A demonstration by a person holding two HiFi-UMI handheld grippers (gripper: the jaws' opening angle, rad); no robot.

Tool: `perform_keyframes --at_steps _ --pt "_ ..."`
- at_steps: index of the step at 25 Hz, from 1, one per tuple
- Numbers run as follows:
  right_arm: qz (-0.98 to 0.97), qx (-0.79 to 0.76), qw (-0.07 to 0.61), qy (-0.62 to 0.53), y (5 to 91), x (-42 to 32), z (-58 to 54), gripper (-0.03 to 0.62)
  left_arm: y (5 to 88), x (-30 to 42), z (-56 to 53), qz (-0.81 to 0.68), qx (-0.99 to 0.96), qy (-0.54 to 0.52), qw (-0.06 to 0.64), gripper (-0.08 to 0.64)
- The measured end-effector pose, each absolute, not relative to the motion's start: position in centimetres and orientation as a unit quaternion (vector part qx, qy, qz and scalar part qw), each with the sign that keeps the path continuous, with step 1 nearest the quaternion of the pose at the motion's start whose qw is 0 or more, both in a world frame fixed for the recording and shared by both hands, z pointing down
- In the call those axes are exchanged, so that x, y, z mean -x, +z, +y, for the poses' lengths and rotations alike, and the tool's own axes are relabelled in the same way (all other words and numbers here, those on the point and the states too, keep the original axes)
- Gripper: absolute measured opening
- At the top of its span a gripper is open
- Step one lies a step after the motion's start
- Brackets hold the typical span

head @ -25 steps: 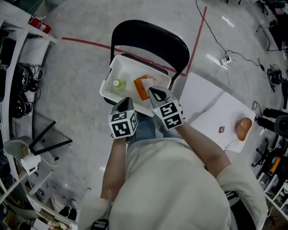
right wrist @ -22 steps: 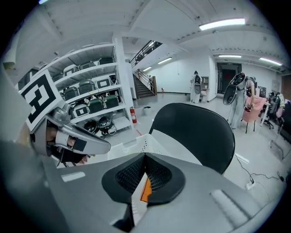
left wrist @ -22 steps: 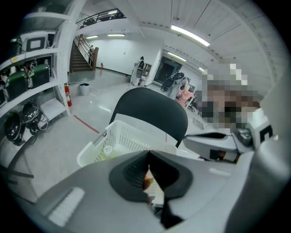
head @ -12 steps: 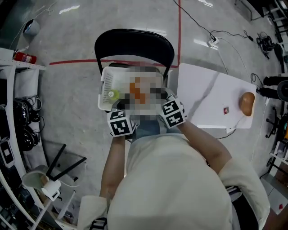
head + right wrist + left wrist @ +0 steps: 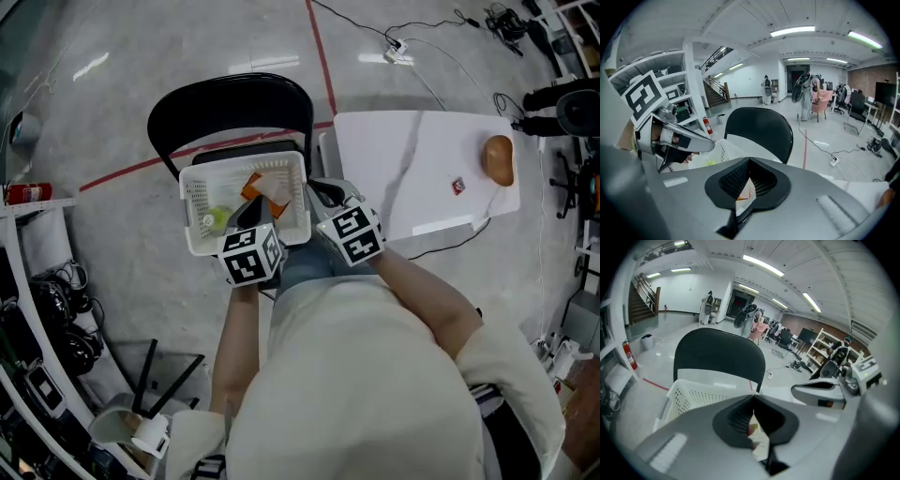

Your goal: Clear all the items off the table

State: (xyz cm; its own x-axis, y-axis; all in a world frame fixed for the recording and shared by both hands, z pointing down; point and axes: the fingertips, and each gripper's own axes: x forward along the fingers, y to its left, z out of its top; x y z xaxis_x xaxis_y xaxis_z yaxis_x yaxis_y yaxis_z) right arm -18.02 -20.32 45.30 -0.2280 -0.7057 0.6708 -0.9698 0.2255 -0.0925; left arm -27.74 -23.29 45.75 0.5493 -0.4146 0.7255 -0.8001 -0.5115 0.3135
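A white perforated basket [image 5: 199, 202] rests on a black chair [image 5: 225, 108]. It holds an orange packet [image 5: 251, 185], a pale wrapper and a small green thing [image 5: 217, 219]. My left gripper [image 5: 257, 221] hangs over the basket's near rim, shut, with nothing between the jaws. My right gripper [image 5: 319, 191] is at the basket's near right corner, also shut and empty. On the white table [image 5: 412, 169] to the right lie a brown rounded item [image 5: 498, 159] and a small red item [image 5: 458, 187]. The left gripper view shows the shut tips of my left gripper [image 5: 753, 397] over the basket [image 5: 693, 392].
A red line crosses the grey floor behind the chair. Cables and a power strip [image 5: 398, 45] lie beyond the table. Shelving with gear stands along the left edge [image 5: 28, 309]. In the right gripper view the chair back [image 5: 759, 129] is straight ahead.
The head view has swung, so the chair and basket now sit left of centre and the table at upper right. Both grippers shifted and rolled a little, still shut at the basket's near rim.
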Motion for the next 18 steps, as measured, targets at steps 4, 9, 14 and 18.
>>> perform_keyframes --at_steps 4,9,14,18 --pt "-0.719 -0.597 0.236 0.266 44.6 15.2 -18.9 0.000 45.3 24.6 -22.3 -0.341 -0.834 0.304 0.308 0.008" --pt "-0.703 -0.617 0.226 0.270 44.7 11.6 -17.0 -0.002 44.9 20.8 -20.9 -0.323 -0.844 0.307 0.298 0.008" --pt "-0.697 -0.625 0.222 0.274 44.8 7.2 -14.8 -0.002 44.5 16.3 -19.0 -0.310 -0.851 0.313 0.288 0.008" --pt "-0.695 -0.627 0.225 0.273 44.9 3.2 -13.1 -0.001 44.5 12.4 -17.2 -0.304 -0.852 0.313 0.288 0.008"
